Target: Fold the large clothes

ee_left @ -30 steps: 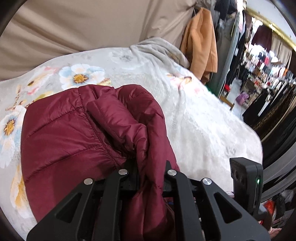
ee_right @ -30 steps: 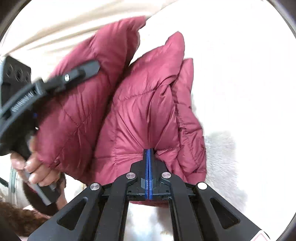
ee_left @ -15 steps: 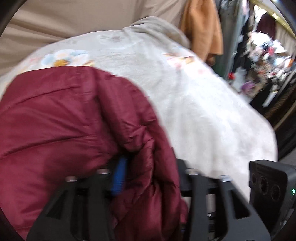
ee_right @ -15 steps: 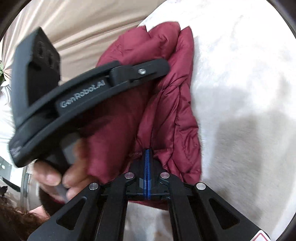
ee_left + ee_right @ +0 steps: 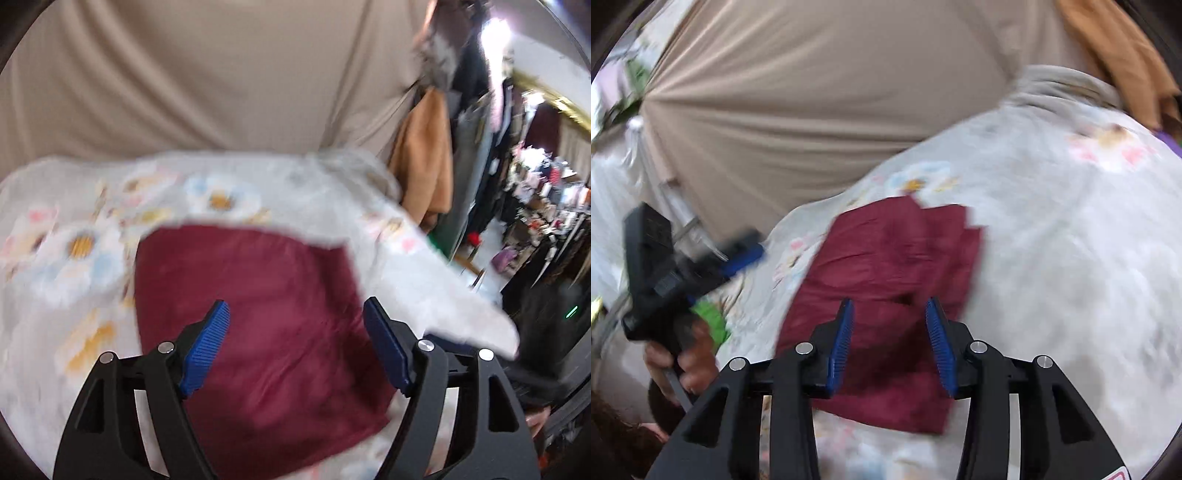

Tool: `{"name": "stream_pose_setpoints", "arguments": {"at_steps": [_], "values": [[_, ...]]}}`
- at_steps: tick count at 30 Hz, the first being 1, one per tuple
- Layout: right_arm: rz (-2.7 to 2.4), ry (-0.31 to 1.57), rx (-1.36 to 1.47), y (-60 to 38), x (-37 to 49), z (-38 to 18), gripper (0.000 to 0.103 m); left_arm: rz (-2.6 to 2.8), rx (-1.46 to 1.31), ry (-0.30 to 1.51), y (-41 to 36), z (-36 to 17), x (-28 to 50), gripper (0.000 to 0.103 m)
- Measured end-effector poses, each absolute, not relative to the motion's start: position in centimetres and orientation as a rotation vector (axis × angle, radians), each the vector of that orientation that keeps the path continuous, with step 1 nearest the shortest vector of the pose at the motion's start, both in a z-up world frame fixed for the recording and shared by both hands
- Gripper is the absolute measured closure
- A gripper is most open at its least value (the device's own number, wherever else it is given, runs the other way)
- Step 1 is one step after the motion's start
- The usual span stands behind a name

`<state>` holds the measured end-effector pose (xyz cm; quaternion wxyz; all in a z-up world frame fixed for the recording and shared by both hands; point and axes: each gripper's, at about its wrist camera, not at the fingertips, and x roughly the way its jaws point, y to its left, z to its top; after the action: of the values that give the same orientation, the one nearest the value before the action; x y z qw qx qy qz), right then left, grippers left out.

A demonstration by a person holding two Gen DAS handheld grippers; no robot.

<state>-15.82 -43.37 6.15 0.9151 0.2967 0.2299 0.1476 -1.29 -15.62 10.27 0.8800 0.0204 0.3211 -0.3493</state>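
Note:
A dark red puffer jacket lies folded into a compact block on a pale floral blanket. My left gripper hangs above it, jaws opening, blue pads wide apart with nothing pinched between them. In the right wrist view the same jacket lies flat below my right gripper, whose jaws are opening too, clear of the fabric. The left gripper shows at the left of that view, held by a hand. Both views are motion-blurred.
A beige curtain hangs behind the blanket-covered surface. An orange coat hangs at the right, beside racks of dark clothes. The blanket's right edge drops off toward the shop floor.
Both grippers let go of the red jacket and opened. They pulled back and up, and the jacket now lies folded on the blanket.

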Motion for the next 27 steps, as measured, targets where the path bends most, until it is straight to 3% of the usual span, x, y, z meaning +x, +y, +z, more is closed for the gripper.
{"name": "stream_pose_setpoints", "arguments": {"at_steps": [5, 7, 8, 11, 18, 23, 27], "values": [[0.290, 0.440, 0.471, -38.1, -14.9, 7.3, 0.054, -0.620, 0.052, 0.779, -13.9, 5.2, -0.8, 0.031], [0.199, 0.483, 0.432, -37.8, -14.0, 6.3, 0.068, -0.594, 0.084, 0.755, -13.6, 4.5, -1.3, 0.031], [0.185, 0.506, 0.444, -37.6, -13.4, 5.7, 0.089, -0.588, 0.103, 0.743, -13.9, 4.5, -1.5, 0.031], [0.163, 0.544, 0.511, -39.2, -13.8, 3.6, 0.097, -0.573, 0.146, 0.725, -14.3, 4.2, -2.2, 0.031], [0.127, 0.750, 0.731, -40.4, -12.9, -4.9, 0.101, -0.588, 0.223, 0.757, -16.2, 1.6, -2.4, 0.030], [0.145, 0.811, 0.752, -40.8, -11.9, -5.7, 0.102, -0.570, 0.244, 0.766, -16.8, 0.5, -1.9, 0.030], [0.165, 0.793, 0.746, -42.1, -13.1, -3.2, 0.095, -0.585, 0.228, 0.745, -16.4, 2.5, -2.6, 0.031]]}}
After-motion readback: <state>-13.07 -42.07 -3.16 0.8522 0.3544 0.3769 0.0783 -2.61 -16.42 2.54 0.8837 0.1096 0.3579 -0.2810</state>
